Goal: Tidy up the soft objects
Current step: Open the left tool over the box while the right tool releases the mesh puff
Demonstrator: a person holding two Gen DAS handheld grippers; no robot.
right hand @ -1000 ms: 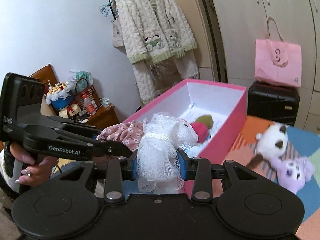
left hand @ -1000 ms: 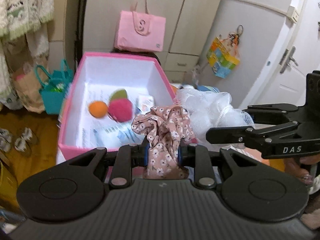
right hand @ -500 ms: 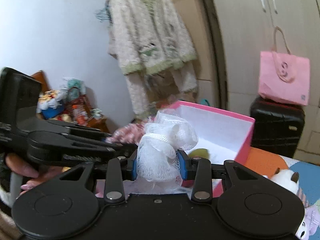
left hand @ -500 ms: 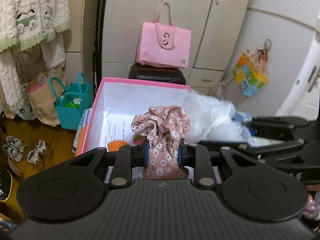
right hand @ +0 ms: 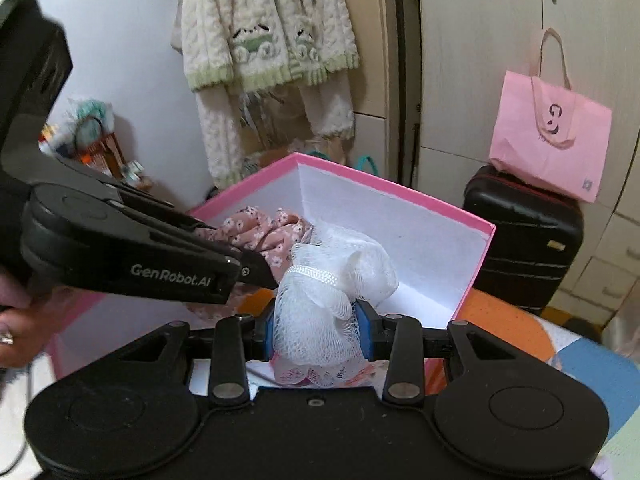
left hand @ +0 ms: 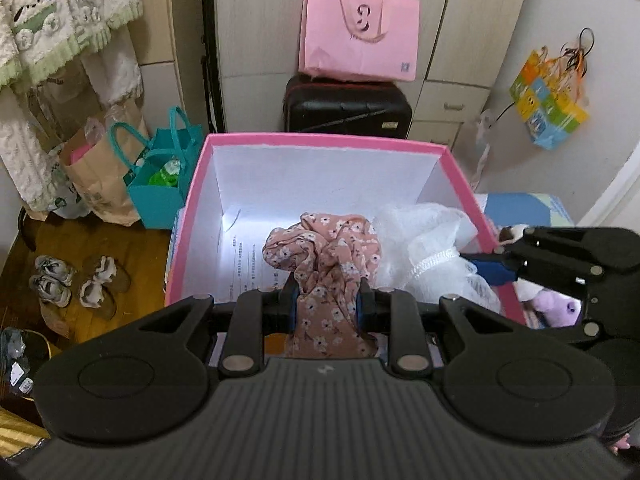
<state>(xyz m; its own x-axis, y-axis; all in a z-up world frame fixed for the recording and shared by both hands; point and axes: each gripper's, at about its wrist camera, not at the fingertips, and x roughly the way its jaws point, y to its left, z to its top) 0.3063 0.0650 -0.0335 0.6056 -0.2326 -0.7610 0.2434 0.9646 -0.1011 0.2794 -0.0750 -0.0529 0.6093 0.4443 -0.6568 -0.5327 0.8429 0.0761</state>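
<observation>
My left gripper (left hand: 326,306) is shut on a pink floral cloth (left hand: 324,256) and holds it over the open pink box (left hand: 320,142). My right gripper (right hand: 314,330) is shut on a white mesh bath pouf (right hand: 332,280), also over the box (right hand: 476,268). In the left wrist view the pouf (left hand: 424,240) sits just right of the cloth, with the right gripper's fingers (left hand: 496,270) on it. In the right wrist view the cloth (right hand: 264,236) and the left gripper's body (right hand: 120,248) are at left. The box floor below is mostly hidden.
A black suitcase (left hand: 346,108) with a pink tote bag (left hand: 360,40) on it stands behind the box. Teal and paper bags (left hand: 160,176) and shoes (left hand: 76,284) are on the wooden floor at left. Plush toys (left hand: 552,300) lie right of the box.
Both grippers have moved forward and now hang over the box with their loads. The orange and pink balls seen earlier in the box are now hidden under the cloth and pouf.
</observation>
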